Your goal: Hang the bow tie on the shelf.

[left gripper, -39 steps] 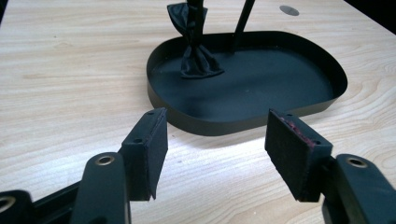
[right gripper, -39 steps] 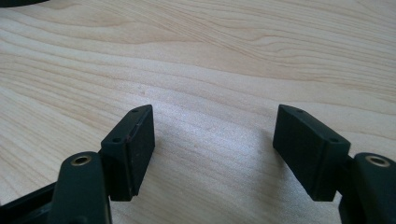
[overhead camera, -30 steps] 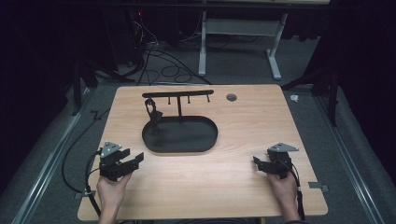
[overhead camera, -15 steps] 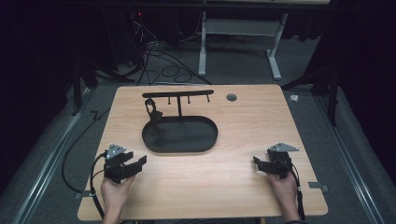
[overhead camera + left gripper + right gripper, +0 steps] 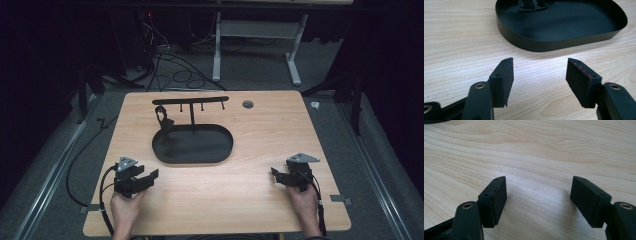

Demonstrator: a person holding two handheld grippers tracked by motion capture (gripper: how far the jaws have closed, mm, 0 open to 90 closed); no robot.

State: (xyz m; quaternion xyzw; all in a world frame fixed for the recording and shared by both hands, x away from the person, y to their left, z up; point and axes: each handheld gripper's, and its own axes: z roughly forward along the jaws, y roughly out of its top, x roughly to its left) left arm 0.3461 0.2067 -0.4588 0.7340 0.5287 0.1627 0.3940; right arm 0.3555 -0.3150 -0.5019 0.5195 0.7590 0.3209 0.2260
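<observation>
I held the left gripper low over the wooden surface, its fingers released and empty, pointing at the black tray near ahead. My right gripper sat well apart, fingers likewise spread over bare wood.

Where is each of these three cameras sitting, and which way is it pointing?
High view: above the person's side, looking forward and down on the wooden table, black tray and hook stand; both hands hold the left gripper and right gripper.
Left gripper view: rides the left gripper, facing the tray; its open fingers show.
Right gripper view: rides the right gripper, facing bare tabletop; open fingers show.
Shared: high and left gripper views both show the tray.
</observation>
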